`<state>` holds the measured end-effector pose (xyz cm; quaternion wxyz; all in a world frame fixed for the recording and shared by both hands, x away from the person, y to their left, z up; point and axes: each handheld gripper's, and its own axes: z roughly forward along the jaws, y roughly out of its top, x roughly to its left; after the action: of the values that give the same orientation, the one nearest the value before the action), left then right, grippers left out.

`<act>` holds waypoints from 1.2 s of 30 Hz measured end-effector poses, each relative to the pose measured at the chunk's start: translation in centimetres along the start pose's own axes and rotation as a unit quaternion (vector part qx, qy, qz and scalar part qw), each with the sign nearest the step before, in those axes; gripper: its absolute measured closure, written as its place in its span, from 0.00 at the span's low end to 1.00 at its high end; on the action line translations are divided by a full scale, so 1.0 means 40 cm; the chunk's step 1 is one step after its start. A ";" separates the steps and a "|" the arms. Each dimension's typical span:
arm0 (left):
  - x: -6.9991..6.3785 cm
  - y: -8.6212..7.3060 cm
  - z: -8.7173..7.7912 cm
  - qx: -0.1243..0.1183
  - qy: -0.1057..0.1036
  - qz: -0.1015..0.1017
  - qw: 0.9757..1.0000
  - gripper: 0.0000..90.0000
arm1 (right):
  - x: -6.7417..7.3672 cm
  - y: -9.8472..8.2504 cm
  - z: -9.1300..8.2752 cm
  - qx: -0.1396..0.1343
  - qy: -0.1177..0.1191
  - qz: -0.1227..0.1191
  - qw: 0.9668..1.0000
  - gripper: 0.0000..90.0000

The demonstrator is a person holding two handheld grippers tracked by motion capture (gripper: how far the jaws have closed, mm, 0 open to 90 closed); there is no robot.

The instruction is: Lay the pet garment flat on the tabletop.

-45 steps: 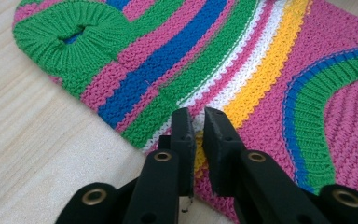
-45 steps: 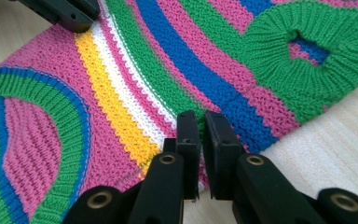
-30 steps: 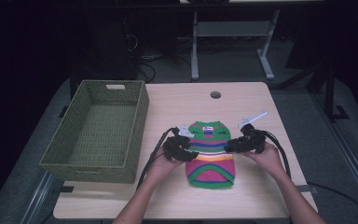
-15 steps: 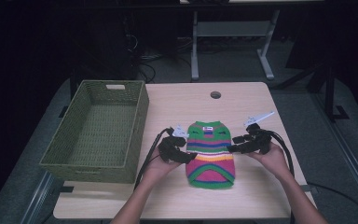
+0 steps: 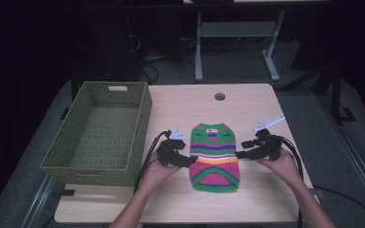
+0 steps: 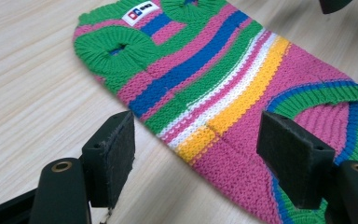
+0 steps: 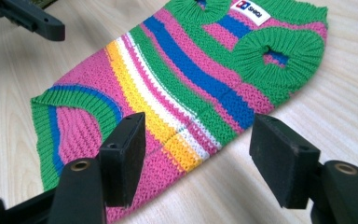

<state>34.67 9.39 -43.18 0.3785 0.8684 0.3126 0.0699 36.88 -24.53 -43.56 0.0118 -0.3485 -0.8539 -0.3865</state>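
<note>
1. Both pairs of jaws stand apart and grip nothing. Those of the left gripper have just been opening, and so have those of the right gripper; in each gripper view the pads straddle a side edge of the striped knit dog sweater without pressing on it.
2. The sweater lies flat on the counter, neck end at 12 o'clock and hem at 6 o'clock. The left gripper is at its 9 o'clock edge, the right gripper at its 3 o'clock edge.
3. A green wicker basket stands at 9 o'clock from the sweater, beyond the left gripper, apart from the knit.
4. Handling, as a judgement: the sweater looks light, soft and limp. It will sag and fold wherever it is unsupported, and its chunky ribbing should give the pads good friction, so slipping is unlikely and breakage is no concern.
5. Where to take hold: pinch both layers at a side edge near the yellow-and-white band, or at the thick ribbed hem. The leg holes are looser and could stretch or snag a jaw.
</note>
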 end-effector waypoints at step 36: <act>-0.039 -0.086 -0.068 -0.019 -0.007 0.009 1.000 0.26 | 0.028 -0.111 -0.054 -0.007 -0.006 0.002 1.000 0.35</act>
<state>30.79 11.91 -43.51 0.3969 0.8641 0.3008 0.0735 32.82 -27.36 -44.60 0.0051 -0.3528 -0.8505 -0.3901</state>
